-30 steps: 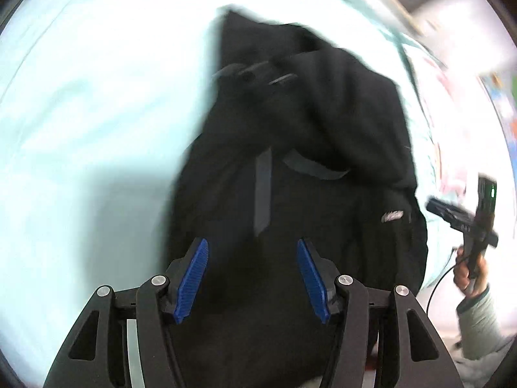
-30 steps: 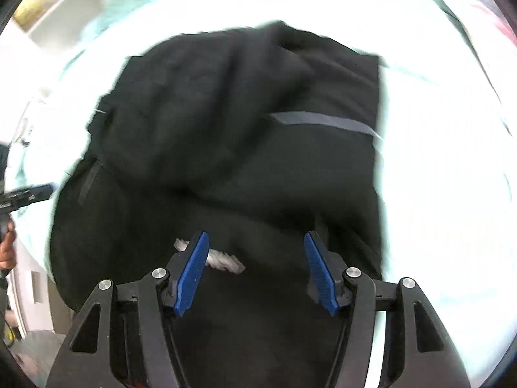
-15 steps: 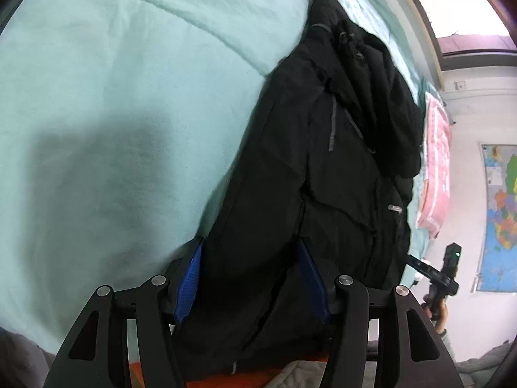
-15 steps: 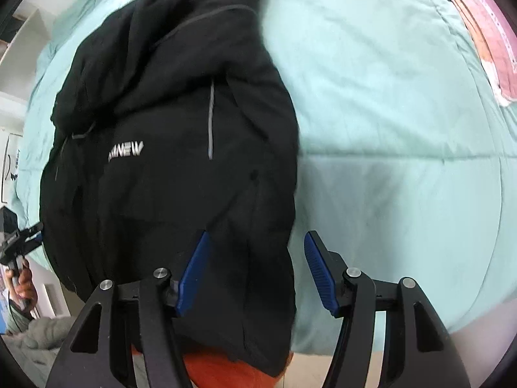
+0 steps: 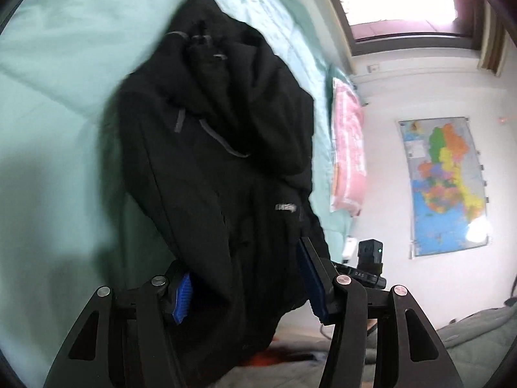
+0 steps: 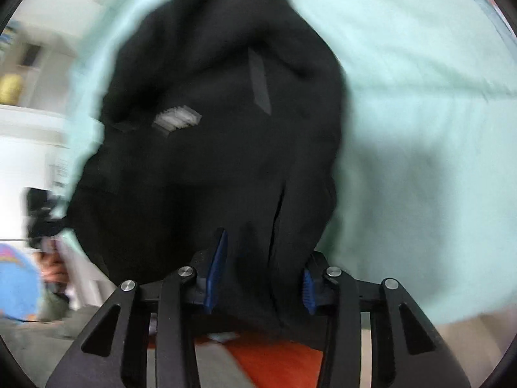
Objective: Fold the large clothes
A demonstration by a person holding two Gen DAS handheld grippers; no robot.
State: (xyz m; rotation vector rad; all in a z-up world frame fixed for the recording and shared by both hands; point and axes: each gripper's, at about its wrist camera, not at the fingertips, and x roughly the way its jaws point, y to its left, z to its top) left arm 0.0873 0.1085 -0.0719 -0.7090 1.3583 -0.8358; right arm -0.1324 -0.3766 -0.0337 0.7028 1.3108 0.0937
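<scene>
Bulky black jacket (image 5: 210,174), rumpled folds

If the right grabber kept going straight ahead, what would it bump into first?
Most likely the black jacket. Its cloth already sits between the right gripper pads, which have just been closing, with the mint bedcover underneath.

From my left wrist feed the black jacket (image 5: 206,168) reads as matt woven cloth with dull grey tape strips and a small pale printed logo, lying on a soft, quilted mint bedspread (image 5: 48,103) whose stitched seams show toward ten o'clock. The left gripper (image 5: 248,287) and right gripper (image 6: 261,278) look like matt black plastic frames with shiny round metal screw heads and ribbed blue rubbery pads. At three o'clock a glossy paper map (image 5: 449,187) throws a glare spot, beside a pink cloth pillow (image 5: 350,148).
</scene>
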